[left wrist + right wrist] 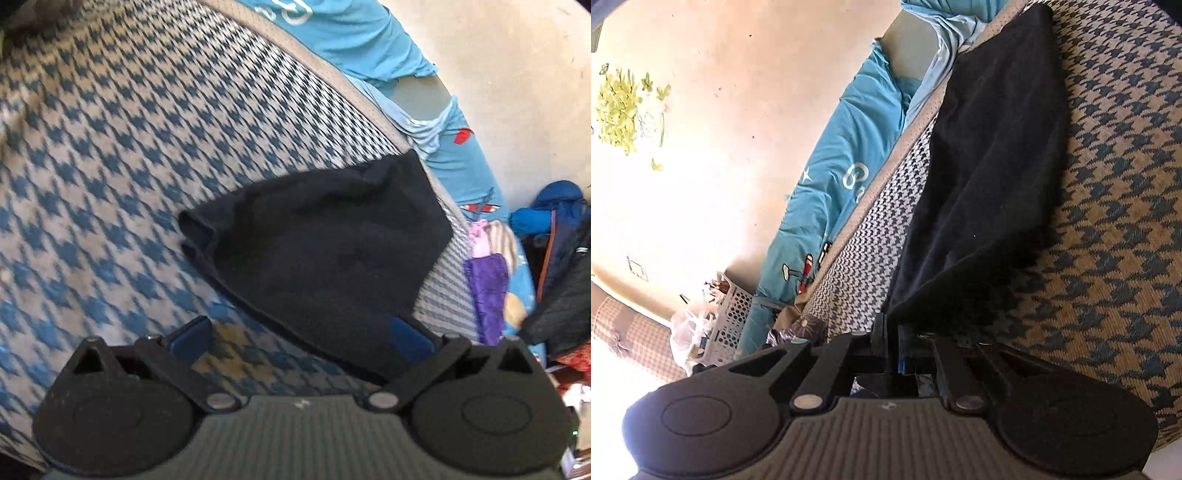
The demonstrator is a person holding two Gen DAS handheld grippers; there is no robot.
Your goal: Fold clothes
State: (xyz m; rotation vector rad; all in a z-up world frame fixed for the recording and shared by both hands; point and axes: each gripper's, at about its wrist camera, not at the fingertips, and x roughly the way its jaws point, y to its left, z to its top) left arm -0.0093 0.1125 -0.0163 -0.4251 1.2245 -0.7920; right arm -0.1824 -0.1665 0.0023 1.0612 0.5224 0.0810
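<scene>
A black garment (332, 236) lies folded on the houndstooth mattress (110, 184), near its edge. In the left wrist view my left gripper (301, 334) stands open just in front of the garment. The cloth's near edge covers the tip of the right blue pad (410, 338), while the left pad (192, 336) rests over bare mattress. In the right wrist view the same black garment (993, 166) stretches away along the mattress (1115, 258) edge. My right gripper (892, 332) is shut on its near corner, which is lifted slightly into a peak.
A blue printed sheet (842, 155) hangs along the bed's side by the pale wall (720, 110). A white perforated basket (729, 314) and a plastic bag sit on the floor. Dark jackets (561, 280) and coloured cloths (487, 280) pile beyond the mattress corner.
</scene>
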